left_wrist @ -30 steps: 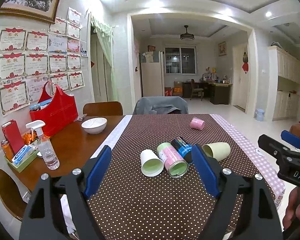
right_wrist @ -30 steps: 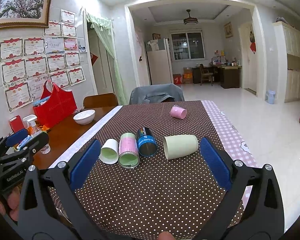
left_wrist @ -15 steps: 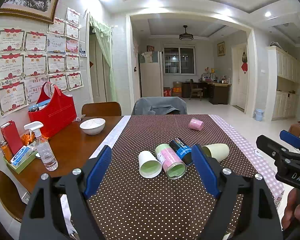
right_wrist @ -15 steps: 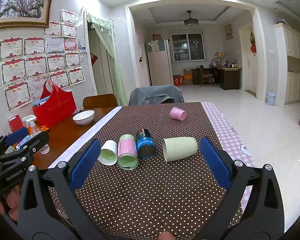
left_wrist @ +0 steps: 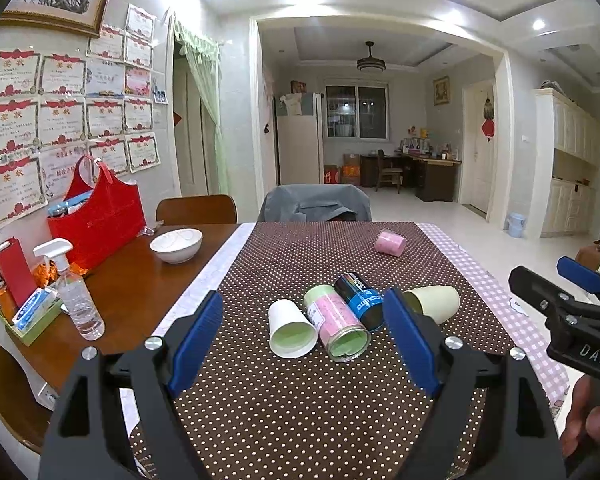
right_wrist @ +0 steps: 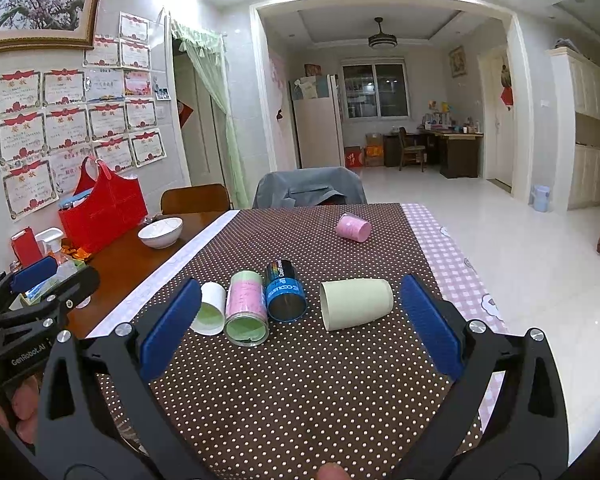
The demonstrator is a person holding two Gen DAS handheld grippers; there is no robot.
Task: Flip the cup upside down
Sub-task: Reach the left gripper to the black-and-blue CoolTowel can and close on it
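Not much has changed over the last sec: both views have only crept a bit, cups sitting slightly lower and nearer in frame than before, so the approach is slow and nothing has been touched. Left gripper is spread wide w/ nothing between its blue pads; right gripper likewise wide apart and empty. On the dotted tablecloth a row of cups lies on its side: white paper cup at left, pink-labelled cup touching it, dark blue cup next, then the pale green cup a little apart to the right, mouth facing left. A pink cup lies well apart at the far end. Which cup is meant isn't certain; the pale green one sits most squarely between the right tool's fingers, so prob. that one. It hasn't shifted, still lying on its side, so the flip hasn't started; task is at the reach stage. In the left view that cup is partly hidden behind the right blue pad, so its rim can't be judged there. Next likely needs a close-in on the cup's wall before any turn.
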